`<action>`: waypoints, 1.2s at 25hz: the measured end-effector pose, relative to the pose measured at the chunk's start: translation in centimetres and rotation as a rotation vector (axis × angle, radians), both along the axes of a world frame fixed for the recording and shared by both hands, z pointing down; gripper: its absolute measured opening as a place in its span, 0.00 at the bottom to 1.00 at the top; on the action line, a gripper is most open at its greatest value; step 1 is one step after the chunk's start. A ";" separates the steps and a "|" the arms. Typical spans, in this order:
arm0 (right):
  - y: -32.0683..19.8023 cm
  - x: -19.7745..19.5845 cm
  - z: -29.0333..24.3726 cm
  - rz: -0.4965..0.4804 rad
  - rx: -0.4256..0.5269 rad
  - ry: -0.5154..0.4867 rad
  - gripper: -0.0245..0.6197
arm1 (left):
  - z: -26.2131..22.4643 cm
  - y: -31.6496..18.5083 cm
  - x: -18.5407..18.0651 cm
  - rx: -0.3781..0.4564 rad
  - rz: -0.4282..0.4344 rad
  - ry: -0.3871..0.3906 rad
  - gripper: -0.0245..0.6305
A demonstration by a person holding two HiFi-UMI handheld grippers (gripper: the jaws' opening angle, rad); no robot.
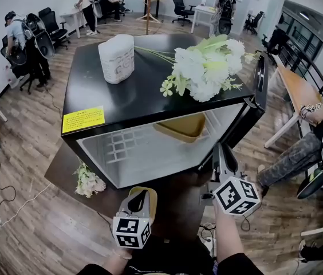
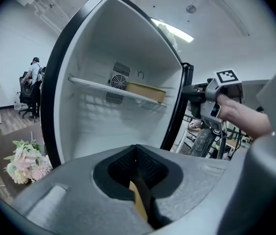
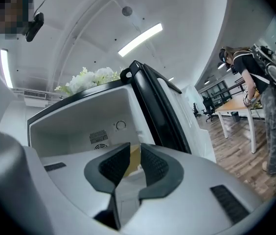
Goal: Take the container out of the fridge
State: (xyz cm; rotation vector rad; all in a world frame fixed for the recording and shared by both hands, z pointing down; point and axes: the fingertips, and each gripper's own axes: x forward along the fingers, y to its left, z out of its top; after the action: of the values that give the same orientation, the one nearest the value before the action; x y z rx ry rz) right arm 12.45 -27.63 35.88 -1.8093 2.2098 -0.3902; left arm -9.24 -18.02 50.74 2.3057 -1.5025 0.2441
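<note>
Over wood-plank office floor (image 1: 30, 176) stands a black mini fridge (image 1: 150, 96), door open, its lining smooth and white. My left gripper (image 2: 137, 155) has its ribbed black pads (image 2: 154, 169) pressed together, empty. My right gripper (image 3: 134, 161) has its jaws slightly parted, holding nothing. A shallow tan rectangular container (image 1: 181, 126) sits on the white wire shelf (image 2: 94, 86) inside.

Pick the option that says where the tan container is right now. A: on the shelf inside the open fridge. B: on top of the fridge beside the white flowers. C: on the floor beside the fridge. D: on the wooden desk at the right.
A: the tan container rests on the wire shelf inside the open fridge, as the left gripper view shows.
</note>
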 end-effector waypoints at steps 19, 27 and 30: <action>-6.7 -3.4 -0.4 -0.077 -0.197 0.024 0.27 | 0.0 -0.5 -1.9 0.000 -0.029 -0.010 0.05; -8.6 -3.7 1.7 0.020 -0.307 -0.024 0.29 | 0.6 -0.4 -2.4 -0.014 -0.037 -0.009 0.05; -9.0 -3.7 2.2 0.035 -0.330 -0.035 0.29 | 0.8 -0.3 -2.4 -0.013 -0.035 -0.015 0.05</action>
State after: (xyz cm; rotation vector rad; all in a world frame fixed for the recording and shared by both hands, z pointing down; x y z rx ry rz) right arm 8.76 -36.59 38.04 -1.9785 2.1884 -0.8137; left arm -11.69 -18.28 51.50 2.2706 -1.5424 0.2617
